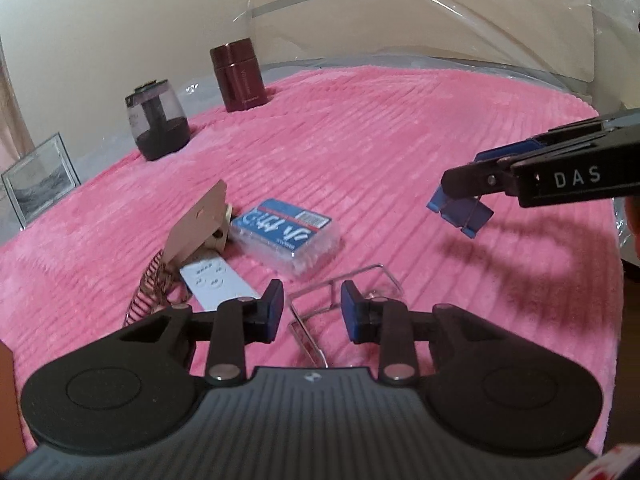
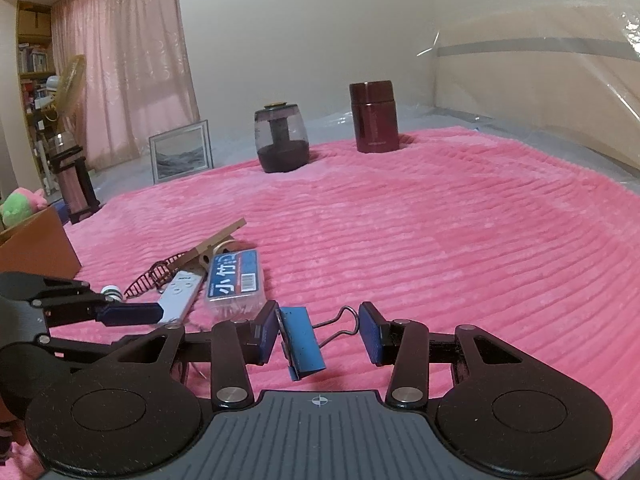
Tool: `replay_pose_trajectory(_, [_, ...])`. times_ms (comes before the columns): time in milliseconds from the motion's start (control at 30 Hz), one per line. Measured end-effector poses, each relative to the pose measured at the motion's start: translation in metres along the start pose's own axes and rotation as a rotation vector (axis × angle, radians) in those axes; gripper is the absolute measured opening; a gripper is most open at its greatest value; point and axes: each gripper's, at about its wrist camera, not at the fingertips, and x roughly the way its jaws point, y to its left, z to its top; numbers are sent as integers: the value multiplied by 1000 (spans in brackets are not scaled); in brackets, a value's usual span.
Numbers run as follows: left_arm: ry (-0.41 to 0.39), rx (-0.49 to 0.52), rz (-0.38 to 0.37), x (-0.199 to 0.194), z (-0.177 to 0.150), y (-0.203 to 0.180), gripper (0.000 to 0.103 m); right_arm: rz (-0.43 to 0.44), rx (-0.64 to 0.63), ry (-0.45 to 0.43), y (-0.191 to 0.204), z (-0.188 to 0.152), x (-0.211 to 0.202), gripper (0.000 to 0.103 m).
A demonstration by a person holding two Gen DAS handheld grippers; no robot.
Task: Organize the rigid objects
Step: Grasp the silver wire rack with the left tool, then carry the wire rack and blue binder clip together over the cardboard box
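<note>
**Left jaws down to their narrowest over the wire frame**

My left gripper (image 1: 310, 308) sat nearest, closed to its narrowest with a gap showing between the pads; whether they pinched the wire frame (image 1: 344, 286) below, I could not tell. My right gripper (image 2: 318, 330) held the blue clip (image 2: 300, 340) clear of the pink blanket (image 2: 440, 240). The toothpick box (image 1: 286, 234) and remote (image 1: 216, 282) lay just beyond. I judged a slow, level lift best, confirming the wire was caught first.
</note>
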Motion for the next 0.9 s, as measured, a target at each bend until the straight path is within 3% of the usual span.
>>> replay_pose_trajectory(100, [5,-43,-8,0,-3,2,34,1,0,3,2,-1,0,40])
replay_pose_trajectory(167, [0,-87,-2,-3,-5,4,58,1,-1,5,3,-1,0,40])
replay_pose_trajectory(233, [-12,-141,-11,-6,-5,4,68,-2,0,6,2,-1,1,40])
replay_pose_trajectory(400, [-17,-200,-30,-7,-5,-5,71,-5,5,7,-1,-1,1,40])
replay_pose_trajectory(900, [11,-233,62,17,-3,-15,64,-9,13,7,-6,-1,1,40])
